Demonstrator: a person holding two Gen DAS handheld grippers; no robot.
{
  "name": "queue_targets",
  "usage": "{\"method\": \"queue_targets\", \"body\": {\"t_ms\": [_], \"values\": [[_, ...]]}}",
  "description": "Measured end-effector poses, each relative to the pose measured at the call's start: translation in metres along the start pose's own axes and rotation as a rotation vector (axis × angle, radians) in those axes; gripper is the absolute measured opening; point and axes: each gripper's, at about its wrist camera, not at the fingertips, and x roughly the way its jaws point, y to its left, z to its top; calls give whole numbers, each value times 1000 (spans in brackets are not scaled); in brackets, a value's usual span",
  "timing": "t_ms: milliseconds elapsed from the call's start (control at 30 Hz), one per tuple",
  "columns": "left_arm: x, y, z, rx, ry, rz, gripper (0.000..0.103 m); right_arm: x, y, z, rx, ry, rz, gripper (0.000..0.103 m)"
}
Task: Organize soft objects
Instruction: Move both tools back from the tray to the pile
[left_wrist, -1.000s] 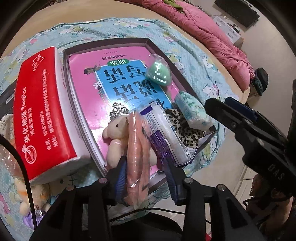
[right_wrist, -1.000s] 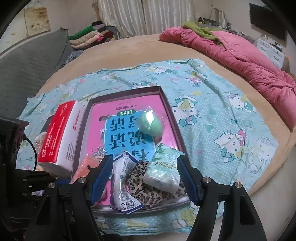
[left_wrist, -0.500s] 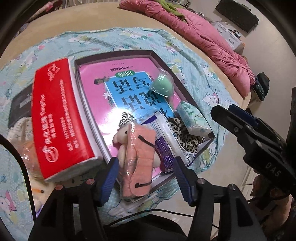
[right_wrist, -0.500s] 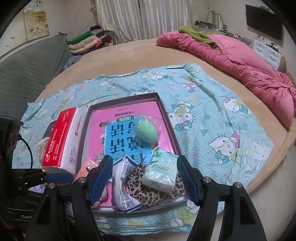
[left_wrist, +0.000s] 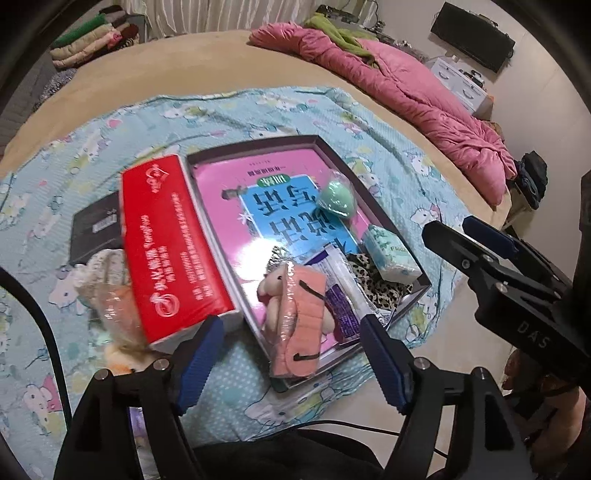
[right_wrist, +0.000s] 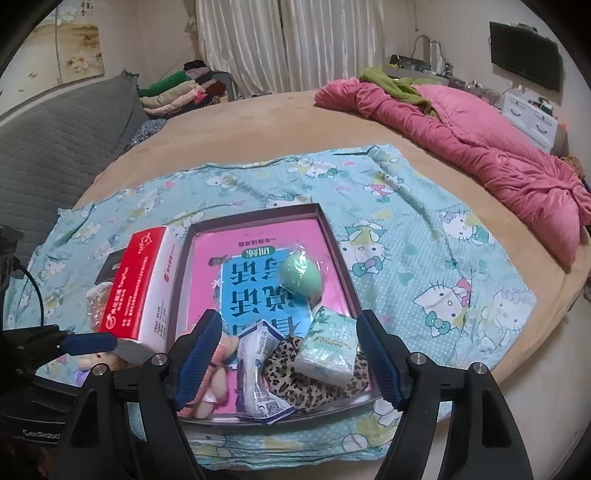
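Observation:
A shallow dark box with a pink and blue book in it lies on the Hello Kitty cloth. In it are a green sponge, a white tissue pack, a leopard-print cloth, a white and purple packet, a small plush bear and a wrapped pink eye mask that lies over the box's near rim. My left gripper is open and empty above the mask. My right gripper is open and empty above the box's near end.
A red tissue box stands left of the dark box, with wrapped plush toys and a black flat box beside it. A pink quilt lies at the bed's far right. The bed edge is near.
My left gripper has opened and let go of the pink eye mask, which now lies on the box's near rim. Both grippers have drawn back and up.

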Motion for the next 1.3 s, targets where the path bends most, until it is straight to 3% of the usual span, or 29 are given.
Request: {"method": "queue_targets", "body": {"t_ms": [533, 1300], "values": [[-43, 40, -10, -88, -87, 75, 82, -29, 48, 9, -67, -94, 59, 79], [-92, 126, -31, -252, -160, 150, 85, -40, 97, 6, -135, -100, 149, 80]]}}
